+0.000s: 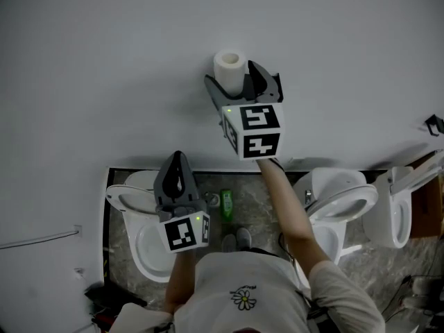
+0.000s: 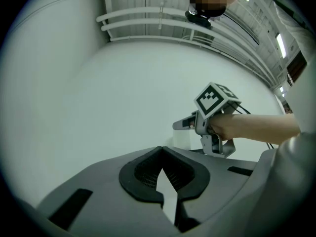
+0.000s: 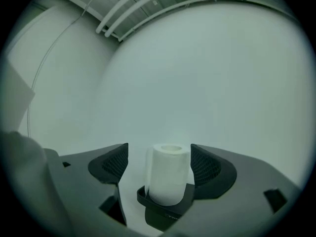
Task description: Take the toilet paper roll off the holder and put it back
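At left, my left gripper (image 1: 178, 161) hangs empty over a toilet (image 1: 128, 198), its jaws pressed together at the tips. At centre, the toilet paper roll (image 3: 168, 174) stands upright on its black holder (image 3: 165, 205) at the white wall (image 1: 104, 61). My right gripper (image 3: 159, 163) has its jaws spread to either side of the roll, seemingly just clear of the paper.

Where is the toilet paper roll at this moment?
In the right gripper view the toilet paper roll stands upright on the dark holder against the white wall, between the open jaws of the right gripper.
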`<state>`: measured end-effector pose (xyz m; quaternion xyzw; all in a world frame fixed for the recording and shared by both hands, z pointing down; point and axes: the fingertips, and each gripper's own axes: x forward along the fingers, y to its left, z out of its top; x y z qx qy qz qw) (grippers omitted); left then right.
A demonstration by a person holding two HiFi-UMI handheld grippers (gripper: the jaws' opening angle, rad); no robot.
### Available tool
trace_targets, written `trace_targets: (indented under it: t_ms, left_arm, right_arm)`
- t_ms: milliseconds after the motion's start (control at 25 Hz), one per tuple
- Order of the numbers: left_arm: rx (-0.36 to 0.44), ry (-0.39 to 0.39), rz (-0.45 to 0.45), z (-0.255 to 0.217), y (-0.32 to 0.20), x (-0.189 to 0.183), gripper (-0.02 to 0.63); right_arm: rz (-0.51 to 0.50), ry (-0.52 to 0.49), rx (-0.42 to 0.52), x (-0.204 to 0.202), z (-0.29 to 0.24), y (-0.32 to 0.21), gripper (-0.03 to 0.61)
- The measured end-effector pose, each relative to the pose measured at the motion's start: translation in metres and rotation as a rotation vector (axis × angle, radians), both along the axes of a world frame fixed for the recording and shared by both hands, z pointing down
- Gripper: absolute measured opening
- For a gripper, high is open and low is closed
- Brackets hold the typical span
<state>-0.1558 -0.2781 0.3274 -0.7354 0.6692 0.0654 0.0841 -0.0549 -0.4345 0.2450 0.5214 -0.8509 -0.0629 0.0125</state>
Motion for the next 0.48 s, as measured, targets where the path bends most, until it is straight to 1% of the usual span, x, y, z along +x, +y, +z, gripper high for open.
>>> trace_targets:
  t_ms: [120,280,400,480]
  left_arm:
    - [-0.005,0.004,-0.017,0.002,0.0,-0.006,0.017]
    - [-0.008,0.009,-0.034,0.004,0.0,-0.013,0.017]
    - [-0.009,0.018,-0.04,0.006,-0.002,-0.015,0.017]
    - [-0.009,0.022,-0.043,0.006,-0.002,-0.017,0.017]
  right_arm:
    - [0.039,0.017,-0.059,0.0,0.016,-0.018,0.342]
    - [0.065,0.048,-0.115,0.001,0.028,-0.031,0.341]
    - [0.078,0.043,-0.159,0.003,0.038,-0.04,0.341]
    - [0.087,0.042,-0.17,0.003,0.04,-0.042,0.339]
